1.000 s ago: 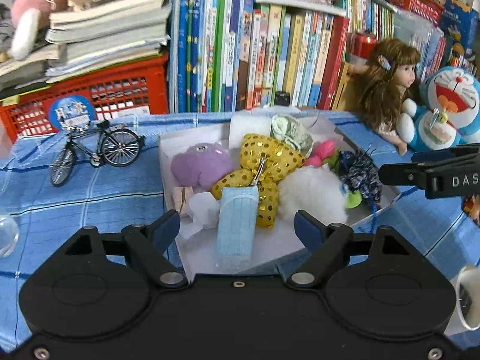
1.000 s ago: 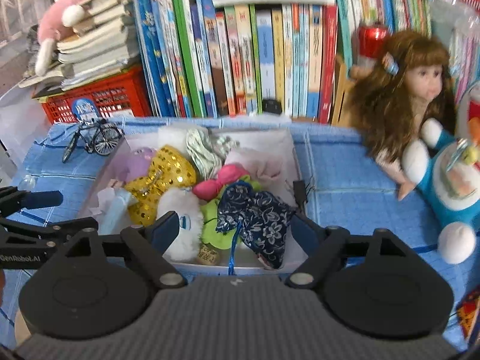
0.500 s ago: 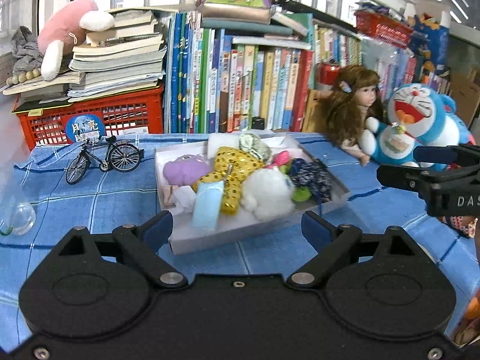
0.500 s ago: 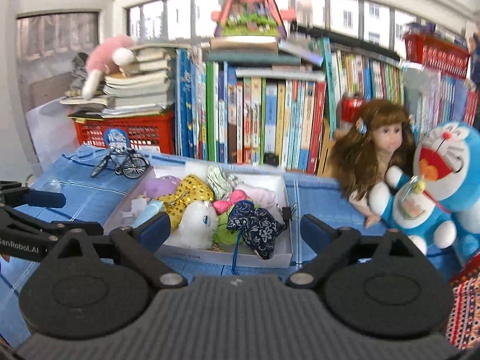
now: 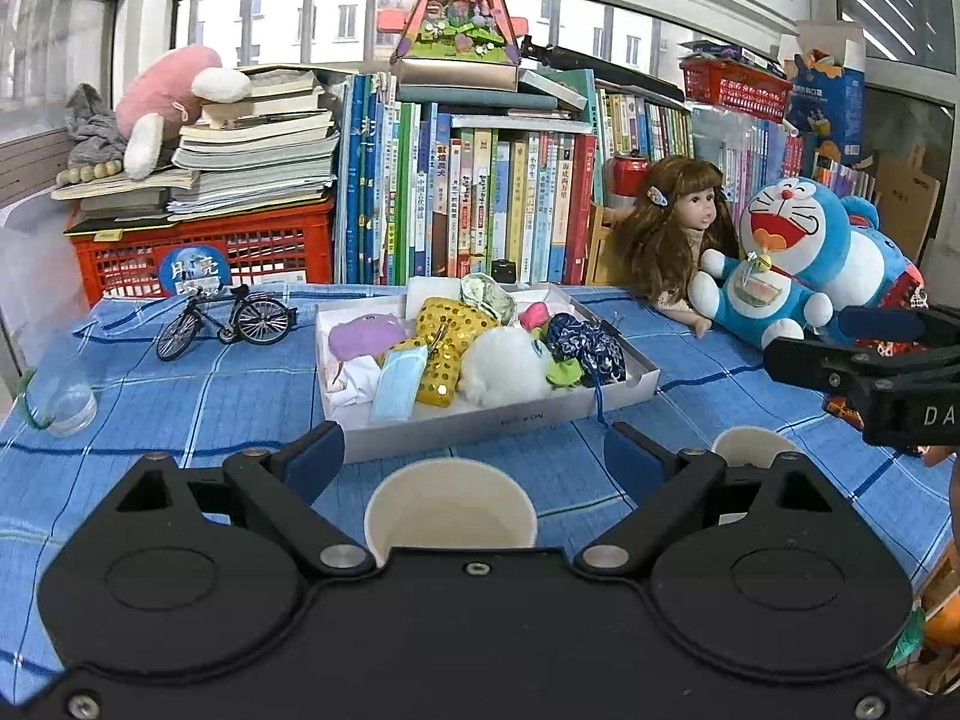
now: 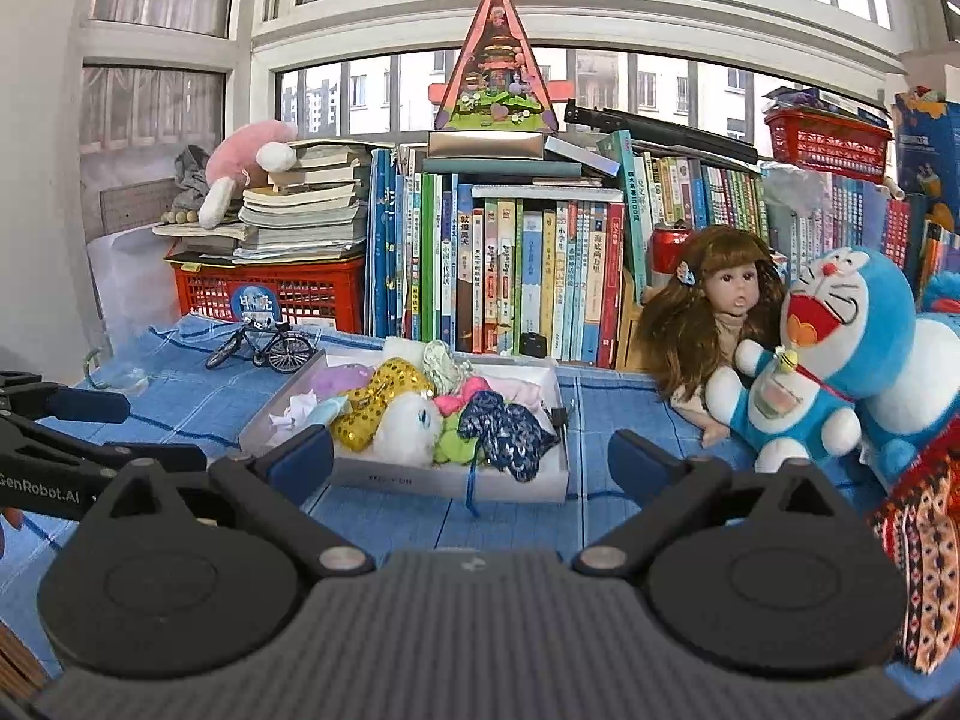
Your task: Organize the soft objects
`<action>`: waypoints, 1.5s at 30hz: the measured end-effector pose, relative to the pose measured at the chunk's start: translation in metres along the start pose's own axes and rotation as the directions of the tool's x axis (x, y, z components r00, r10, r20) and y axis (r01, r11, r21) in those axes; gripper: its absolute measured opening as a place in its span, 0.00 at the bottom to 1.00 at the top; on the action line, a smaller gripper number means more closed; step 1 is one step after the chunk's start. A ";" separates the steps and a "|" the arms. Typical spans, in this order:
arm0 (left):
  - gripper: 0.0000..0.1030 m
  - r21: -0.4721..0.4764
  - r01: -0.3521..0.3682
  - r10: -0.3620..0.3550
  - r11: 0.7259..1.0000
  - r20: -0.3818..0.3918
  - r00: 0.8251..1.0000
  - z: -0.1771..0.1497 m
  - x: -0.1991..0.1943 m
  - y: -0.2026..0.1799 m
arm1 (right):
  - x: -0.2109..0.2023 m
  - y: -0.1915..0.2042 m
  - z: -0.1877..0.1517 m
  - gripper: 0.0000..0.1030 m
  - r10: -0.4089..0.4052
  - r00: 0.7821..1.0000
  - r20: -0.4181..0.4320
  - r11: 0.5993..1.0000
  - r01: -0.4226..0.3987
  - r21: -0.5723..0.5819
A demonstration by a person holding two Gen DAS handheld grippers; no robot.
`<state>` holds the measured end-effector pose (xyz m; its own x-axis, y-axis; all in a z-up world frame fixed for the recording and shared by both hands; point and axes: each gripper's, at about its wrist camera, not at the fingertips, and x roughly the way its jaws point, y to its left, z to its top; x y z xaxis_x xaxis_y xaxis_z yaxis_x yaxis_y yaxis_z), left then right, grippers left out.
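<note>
Now both grippers [image 5: 474,459] [image 6: 471,459] hover, jaws wide.

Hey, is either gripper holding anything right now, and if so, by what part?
Nothing is held. The left gripper and the right gripper both stand open and empty, jaws just opening wider, short of the white box of soft things.

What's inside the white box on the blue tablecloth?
The white box holds a purple plush, gold sequin bow, blue face mask, white fluffy toy and navy floral pouch. Whatever lies beneath them is covered.
</note>
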<state>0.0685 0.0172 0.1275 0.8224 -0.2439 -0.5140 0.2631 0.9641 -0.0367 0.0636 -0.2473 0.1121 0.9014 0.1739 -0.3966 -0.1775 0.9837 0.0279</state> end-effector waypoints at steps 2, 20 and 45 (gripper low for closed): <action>0.90 -0.011 -0.007 0.007 1.000 0.009 1.000 -0.008 -0.005 0.000 | -0.005 0.000 -0.006 0.99 -0.008 1.000 0.008 1.000 0.008 0.002; 0.91 -0.047 -0.068 0.070 0.997 0.051 0.996 -0.062 -0.031 -0.002 | -0.028 0.007 -0.054 0.99 -0.068 0.997 0.024 0.997 0.067 0.022; 0.94 -0.097 -0.171 0.160 0.980 -0.112 0.981 -0.128 0.015 -0.011 | -0.003 0.025 -0.130 1.00 -0.119 0.988 -0.099 0.993 0.119 -0.003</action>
<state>0.0132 0.0167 0.0105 0.7919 -0.0732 -0.6063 0.0682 0.9972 -0.0313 0.0051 -0.2295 -0.0053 0.8726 0.0503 -0.4859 -0.0697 0.9973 -0.0220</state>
